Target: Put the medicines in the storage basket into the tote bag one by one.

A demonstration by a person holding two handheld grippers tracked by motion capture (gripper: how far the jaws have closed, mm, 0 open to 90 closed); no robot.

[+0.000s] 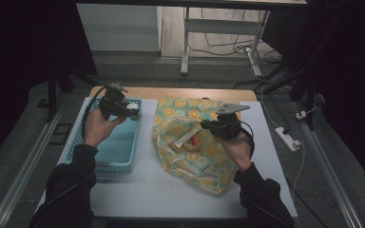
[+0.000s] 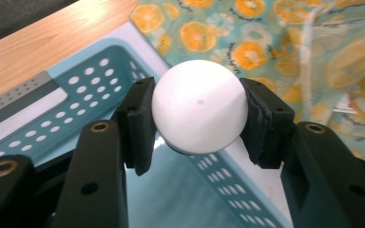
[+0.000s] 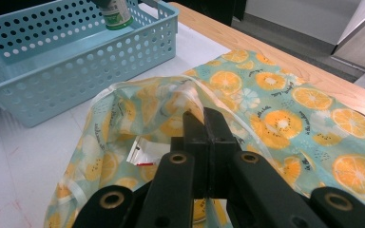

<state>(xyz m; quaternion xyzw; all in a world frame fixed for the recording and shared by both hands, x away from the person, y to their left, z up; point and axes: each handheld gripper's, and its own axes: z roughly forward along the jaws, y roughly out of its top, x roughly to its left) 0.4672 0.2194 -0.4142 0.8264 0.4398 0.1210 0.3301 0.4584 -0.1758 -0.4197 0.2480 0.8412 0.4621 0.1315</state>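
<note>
My left gripper [image 2: 197,116] is shut on a white round object [image 2: 199,107], pads pressing on both its sides. In the high view the left gripper [image 1: 122,108] holds it above the far end of a light blue perforated basket [image 1: 123,164]. From the right gripper view the held thing looks like a small green-labelled bottle [image 3: 116,12] over the basket [image 3: 76,66]. My right gripper [image 3: 204,121] is shut on the raised rim of an orange-slice print bag [image 3: 275,95], holding its mouth open. A small packet [image 3: 142,152] lies inside the bag [image 1: 190,161].
The basket and bag lie side by side on a white mat [image 1: 171,194] over a wooden table [image 1: 171,92]. The basket's floor is bare. A power strip [image 1: 287,138] and cables lie on the floor to the right, and a table frame [image 1: 218,33] stands behind.
</note>
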